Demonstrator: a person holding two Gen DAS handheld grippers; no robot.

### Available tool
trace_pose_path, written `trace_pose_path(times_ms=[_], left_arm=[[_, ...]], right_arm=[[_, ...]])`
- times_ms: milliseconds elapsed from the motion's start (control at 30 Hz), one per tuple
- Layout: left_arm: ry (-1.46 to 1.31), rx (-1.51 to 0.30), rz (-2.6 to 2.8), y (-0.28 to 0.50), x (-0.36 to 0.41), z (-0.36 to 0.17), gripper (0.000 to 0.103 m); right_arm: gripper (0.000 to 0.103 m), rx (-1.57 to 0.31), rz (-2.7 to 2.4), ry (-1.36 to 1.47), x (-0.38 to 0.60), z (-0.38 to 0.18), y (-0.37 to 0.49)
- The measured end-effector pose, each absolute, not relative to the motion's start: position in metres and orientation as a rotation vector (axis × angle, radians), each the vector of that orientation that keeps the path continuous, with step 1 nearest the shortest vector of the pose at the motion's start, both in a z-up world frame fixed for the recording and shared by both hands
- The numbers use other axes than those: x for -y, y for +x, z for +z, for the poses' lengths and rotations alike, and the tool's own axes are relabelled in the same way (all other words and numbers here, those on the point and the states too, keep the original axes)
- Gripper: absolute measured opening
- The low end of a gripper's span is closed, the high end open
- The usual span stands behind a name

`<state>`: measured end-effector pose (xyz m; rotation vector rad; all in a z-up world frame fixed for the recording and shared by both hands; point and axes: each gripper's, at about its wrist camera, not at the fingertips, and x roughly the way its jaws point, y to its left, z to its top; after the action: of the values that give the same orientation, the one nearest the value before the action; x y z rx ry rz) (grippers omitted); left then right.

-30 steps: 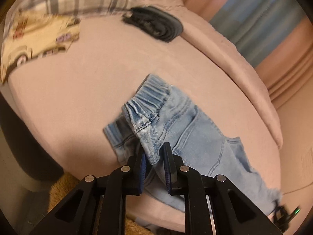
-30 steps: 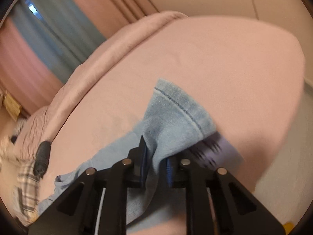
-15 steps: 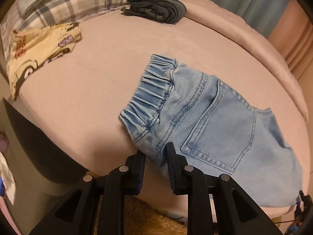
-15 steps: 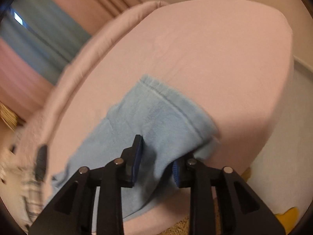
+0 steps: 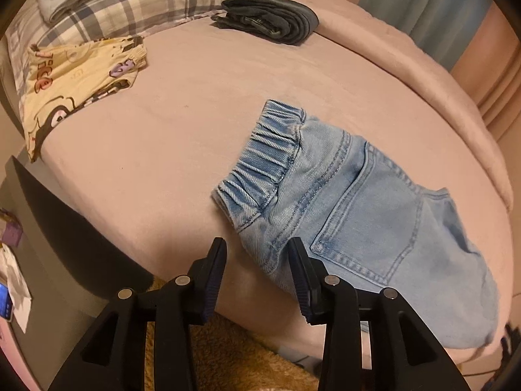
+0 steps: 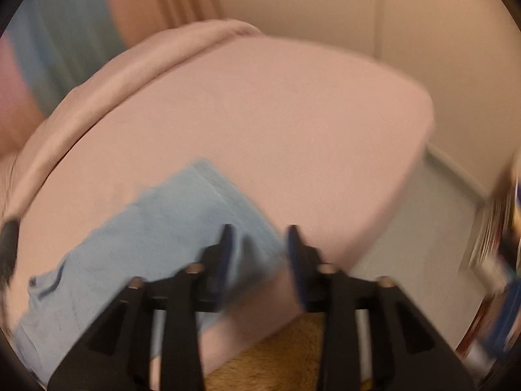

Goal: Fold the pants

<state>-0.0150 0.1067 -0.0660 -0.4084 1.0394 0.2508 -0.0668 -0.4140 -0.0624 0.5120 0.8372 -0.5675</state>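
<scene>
Lying flat on the bed (image 5: 162,150), jeans (image 5: 374,215) sit clear of both opening, empty grippers, left (image 5: 257,273) and right (image 6: 259,254); dark clothes (image 5: 270,18), yellow shorts (image 5: 75,78) and pillow (image 5: 130,3) lie beyond.

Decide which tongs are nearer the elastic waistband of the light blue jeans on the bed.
Left. The left tongs, jaws opening, sit just below the elastic waistband. The right tongs, also opening, are at the jeans leg end, where no waistband shows.
</scene>
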Motion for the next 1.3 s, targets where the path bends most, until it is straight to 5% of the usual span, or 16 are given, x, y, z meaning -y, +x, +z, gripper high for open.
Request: trace_pose_path(times_ms=[333, 567, 600, 633, 667, 700, 1300], left_arm=[[-0.482, -0.948, 0.202, 0.0, -0.122, -0.061, 0.053], [-0.463, -0.928, 0.219, -0.004, -0.124, -0.066, 0.032], [-0.454, -0.931, 0.217, -0.006, -0.123, -0.063, 0.031], [-0.449, -0.934, 0.215, -0.009, -0.122, -0.061, 0.031], [-0.449, -0.939, 0.213, -0.012, -0.122, -0.059, 0.031], [-0.454, -0.938, 0.208, -0.014, -0.122, -0.056, 0.031], [-0.414, -1.01, 0.241, -0.011, -0.124, -0.067, 0.043]], right_arm=[[0.057, -0.938, 0.344, 0.428, 0.221, -0.032, 0.081], [0.057, -1.092, 0.499, 0.266, 0.107, -0.085, 0.144], [0.056, -1.116, 0.519, 0.256, 0.1, -0.096, 0.146], [0.043, -1.133, 0.528, 0.249, 0.093, -0.101, 0.146], [0.02, -1.133, 0.521, 0.237, 0.093, -0.104, 0.148], [0.015, -1.108, 0.508, 0.213, 0.094, -0.102, 0.148], [0.009, -1.061, 0.46, 0.327, 0.105, -0.114, 0.167]])
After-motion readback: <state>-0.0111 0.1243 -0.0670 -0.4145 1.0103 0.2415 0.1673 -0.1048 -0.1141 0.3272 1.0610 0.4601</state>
